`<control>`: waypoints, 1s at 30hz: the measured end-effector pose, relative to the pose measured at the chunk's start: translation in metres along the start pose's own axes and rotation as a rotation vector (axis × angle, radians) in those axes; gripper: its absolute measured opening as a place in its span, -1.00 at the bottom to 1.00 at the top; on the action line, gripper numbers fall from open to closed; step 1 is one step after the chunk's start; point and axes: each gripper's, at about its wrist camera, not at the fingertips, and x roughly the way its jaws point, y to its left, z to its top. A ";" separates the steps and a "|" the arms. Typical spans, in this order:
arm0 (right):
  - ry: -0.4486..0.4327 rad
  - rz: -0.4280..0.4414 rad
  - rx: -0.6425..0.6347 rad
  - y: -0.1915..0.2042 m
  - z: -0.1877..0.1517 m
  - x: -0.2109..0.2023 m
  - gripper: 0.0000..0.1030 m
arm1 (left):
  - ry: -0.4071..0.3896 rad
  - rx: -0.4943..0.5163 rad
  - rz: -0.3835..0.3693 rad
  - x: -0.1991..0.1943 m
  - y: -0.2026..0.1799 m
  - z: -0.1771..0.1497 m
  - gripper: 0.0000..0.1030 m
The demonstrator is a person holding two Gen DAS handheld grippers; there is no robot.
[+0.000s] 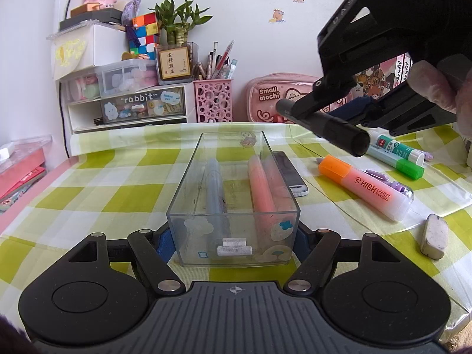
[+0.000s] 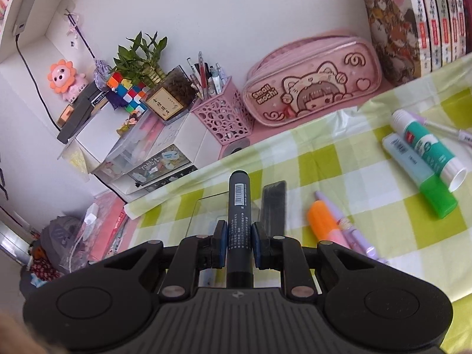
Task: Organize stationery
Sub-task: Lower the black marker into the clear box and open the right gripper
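**Black marker held above the clear box**

We grip the near end of the clear box (image 1: 233, 206) with our left tool (image 1: 233, 242), its pads pressed on both side walls. Our right tool (image 2: 239, 242) is clenched on a black marker (image 2: 239, 206), raised above the far right of the box. Beside the box, on the tabletop (image 1: 118, 194), lie an orange highlighter (image 1: 365, 187), two glue sticks (image 1: 395, 153) and an eraser (image 1: 434, 236).

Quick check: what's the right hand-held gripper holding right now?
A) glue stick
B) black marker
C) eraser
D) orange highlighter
B: the right hand-held gripper is clamped on the black marker, raised above the table, while the orange highlighter, the glue stick and the eraser lie on the checked tablecloth.
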 end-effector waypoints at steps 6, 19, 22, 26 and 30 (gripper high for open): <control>0.075 0.071 0.131 -0.001 -0.006 0.022 -0.69 | 0.000 0.000 0.000 0.000 0.000 0.000 0.42; 0.121 0.083 0.198 0.000 -0.009 0.041 -0.69 | 0.000 0.000 0.001 0.000 0.000 0.000 0.42; 0.125 0.087 0.202 0.000 -0.009 0.041 -0.68 | 0.000 0.000 0.000 0.000 0.000 0.000 0.42; 0.121 0.084 0.192 0.000 -0.009 0.040 -0.67 | -0.002 0.004 0.000 0.000 0.000 0.001 0.42; 0.110 0.083 0.178 0.001 -0.008 0.036 -0.67 | -0.002 0.004 0.000 -0.001 0.000 0.001 0.42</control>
